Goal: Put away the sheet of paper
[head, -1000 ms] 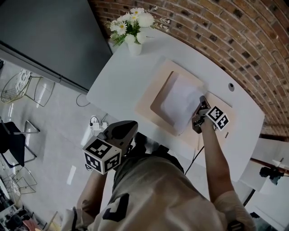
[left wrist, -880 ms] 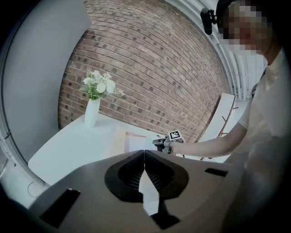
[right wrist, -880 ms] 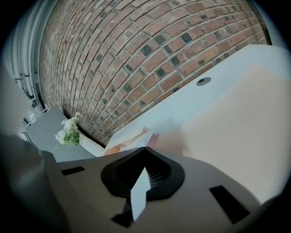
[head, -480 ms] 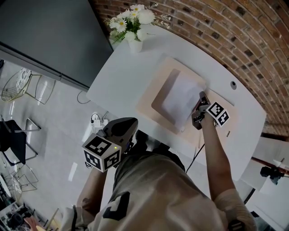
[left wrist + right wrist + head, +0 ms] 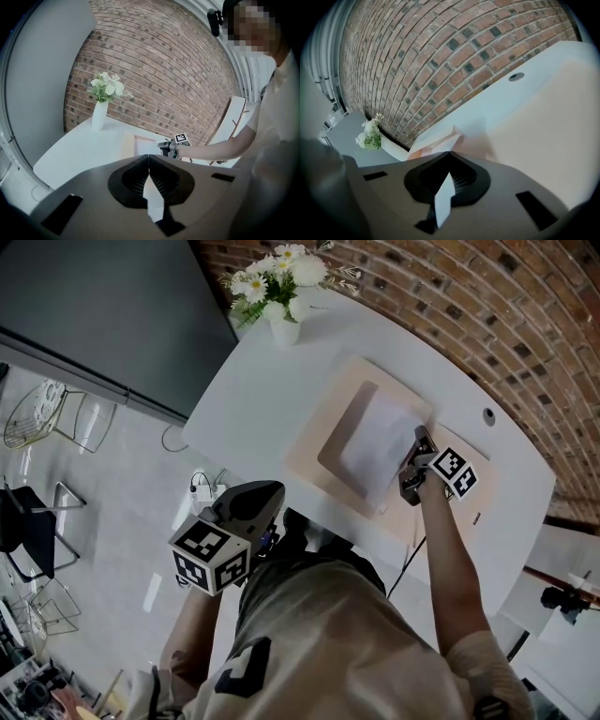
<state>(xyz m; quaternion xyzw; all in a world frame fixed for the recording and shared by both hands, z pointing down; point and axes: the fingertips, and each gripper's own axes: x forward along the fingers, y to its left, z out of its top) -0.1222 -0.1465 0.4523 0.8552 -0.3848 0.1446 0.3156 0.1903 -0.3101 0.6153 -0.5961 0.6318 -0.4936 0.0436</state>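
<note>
Above mat (image 5: pixel 305 454) on desk (image 5: pixel 253 395): right gripper (image 5: pixel 449 152) fingers pinch paper (image 5: pixel 375 442) edge, likely for lifting; left gripper (image 5: pixel 148 155) parked off desk, fingers pressed together, empty.

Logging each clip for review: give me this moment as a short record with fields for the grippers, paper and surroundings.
left gripper: shut, empty, held away from the table
right gripper: shut on the edge of the sheet of paper
sheet of paper: white, on beige mat
table: white, vase of flowers at far corner
task state: paper not yet put away
</note>
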